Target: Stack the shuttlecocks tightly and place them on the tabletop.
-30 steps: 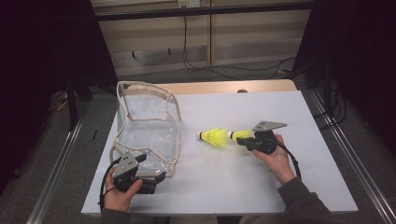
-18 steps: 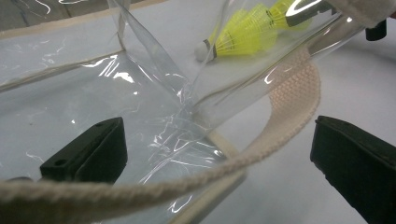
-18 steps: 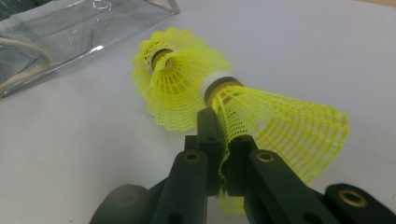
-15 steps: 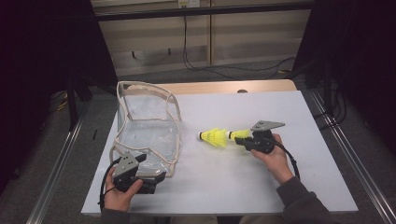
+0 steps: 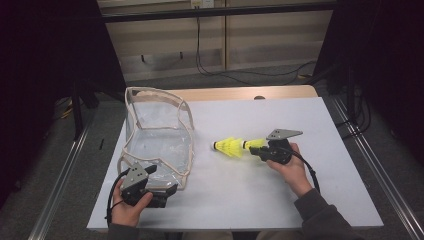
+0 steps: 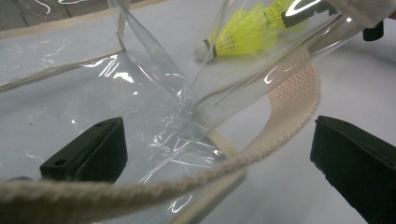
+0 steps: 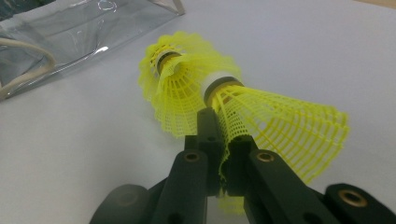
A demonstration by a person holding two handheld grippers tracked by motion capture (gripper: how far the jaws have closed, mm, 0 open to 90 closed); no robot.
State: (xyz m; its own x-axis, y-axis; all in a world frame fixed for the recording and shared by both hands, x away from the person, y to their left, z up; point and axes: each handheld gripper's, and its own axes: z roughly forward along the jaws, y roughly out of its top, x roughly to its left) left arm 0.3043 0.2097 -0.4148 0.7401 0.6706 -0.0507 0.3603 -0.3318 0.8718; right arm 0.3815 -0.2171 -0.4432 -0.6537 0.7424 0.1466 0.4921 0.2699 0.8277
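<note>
While your right claw (image 7: 223, 154) pinches the rear shuttlecock's (image 7: 280, 121) skirt, both nested shuttlecocks hover over the table (image 5: 310, 120); your left claw (image 6: 219, 154), spread, straddles the clear bag's (image 5: 160, 135) rim, likely steadying its mouth.

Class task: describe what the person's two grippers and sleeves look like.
Both the left gripper and the right gripper are black, each topped by a grey three-cornered plate and trailing a black cable. Their jaws are black and blocky. The right sleeve is dark grey.
</note>
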